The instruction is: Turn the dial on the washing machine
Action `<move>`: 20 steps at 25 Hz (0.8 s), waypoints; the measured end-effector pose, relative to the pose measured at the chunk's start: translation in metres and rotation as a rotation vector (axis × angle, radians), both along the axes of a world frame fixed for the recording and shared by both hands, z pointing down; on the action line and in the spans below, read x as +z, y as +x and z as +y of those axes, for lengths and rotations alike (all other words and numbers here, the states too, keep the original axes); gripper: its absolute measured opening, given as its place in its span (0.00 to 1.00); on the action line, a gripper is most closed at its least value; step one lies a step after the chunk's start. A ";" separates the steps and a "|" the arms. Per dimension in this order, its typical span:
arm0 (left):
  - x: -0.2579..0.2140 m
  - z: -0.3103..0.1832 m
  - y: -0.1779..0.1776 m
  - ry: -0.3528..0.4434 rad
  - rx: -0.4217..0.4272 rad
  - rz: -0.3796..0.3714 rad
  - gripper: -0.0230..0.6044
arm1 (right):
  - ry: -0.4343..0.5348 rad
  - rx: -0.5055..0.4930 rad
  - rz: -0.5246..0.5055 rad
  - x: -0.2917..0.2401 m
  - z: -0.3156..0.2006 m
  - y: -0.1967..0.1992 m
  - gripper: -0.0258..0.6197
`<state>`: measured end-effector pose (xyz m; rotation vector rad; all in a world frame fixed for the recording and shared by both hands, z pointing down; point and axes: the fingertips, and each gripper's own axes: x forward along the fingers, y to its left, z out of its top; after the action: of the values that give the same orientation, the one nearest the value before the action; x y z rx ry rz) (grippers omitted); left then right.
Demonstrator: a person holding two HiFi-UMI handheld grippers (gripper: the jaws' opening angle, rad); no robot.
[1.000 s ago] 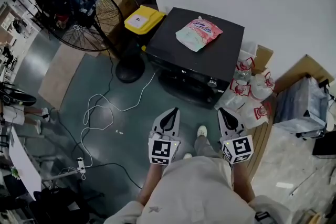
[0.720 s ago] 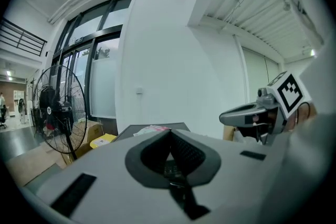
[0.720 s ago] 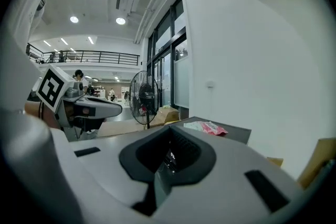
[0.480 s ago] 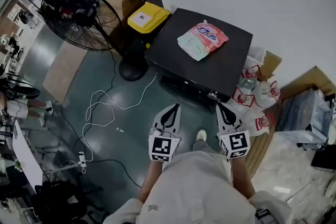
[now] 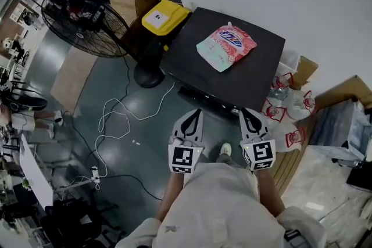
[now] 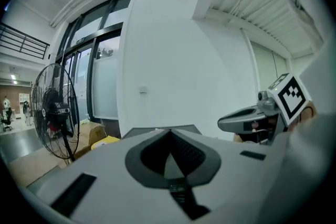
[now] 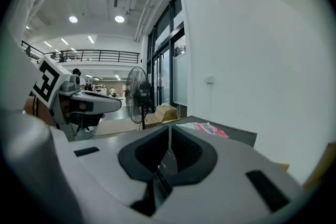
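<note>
Well, from the head view, the black box-shaped washing machine sits in the upper middle of the frame. Its flat top carries a pink and pale-green plastic pouch whose blue print is too small to read. The machine's front shows only as a dark strip along its lower edge, and the dial cannot be made out there. A yellow-lidded bin with an unreadable white label stands at the washer's upper left, beside a black round-caged floor fan. A white cable loops over the grey floor at centre left, and white bags with red print crowd the right. Just below the machine, the grey left gripper and grey right gripper point at it side by side, each bearing a black-and-white marker cube.

Left gripper view: the jaws are pressed together with nothing between them. The washing machine's dark top lies past their tips at centre, and the fan stands at far left.

Right gripper view: the jaws are likewise together and empty. The pouch lies on the dark top just right of centre.
</note>
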<state>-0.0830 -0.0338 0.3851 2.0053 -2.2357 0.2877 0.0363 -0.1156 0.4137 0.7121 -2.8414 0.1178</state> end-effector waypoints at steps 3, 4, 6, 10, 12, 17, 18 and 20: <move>0.009 -0.012 -0.004 0.005 0.030 0.008 0.06 | -0.010 0.042 0.019 0.012 -0.006 -0.003 0.09; 0.014 -0.016 -0.006 0.002 0.047 0.010 0.06 | -0.011 0.054 0.026 0.015 -0.006 -0.006 0.10; 0.025 -0.023 -0.010 -0.008 0.084 0.016 0.06 | -0.009 0.075 0.041 0.023 -0.007 -0.012 0.10; 0.045 -0.036 -0.016 -0.026 0.182 0.044 0.06 | -0.016 0.164 0.065 0.037 -0.011 -0.019 0.10; 0.055 -0.040 -0.018 -0.041 0.237 0.058 0.06 | -0.034 0.220 0.081 0.046 -0.010 -0.017 0.10; 0.079 -0.056 -0.025 -0.070 0.337 0.083 0.06 | -0.067 0.347 0.130 0.069 -0.012 -0.007 0.10; 0.084 -0.058 -0.026 -0.075 0.350 0.089 0.06 | -0.073 0.376 0.135 0.073 -0.013 -0.004 0.10; 0.095 -0.062 -0.028 -0.087 0.374 0.097 0.06 | -0.090 0.427 0.147 0.085 -0.014 0.001 0.12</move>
<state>-0.1108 -0.0961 0.4802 2.3237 -1.7509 0.3094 0.0371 -0.1295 0.4989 1.2399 -2.4885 0.2450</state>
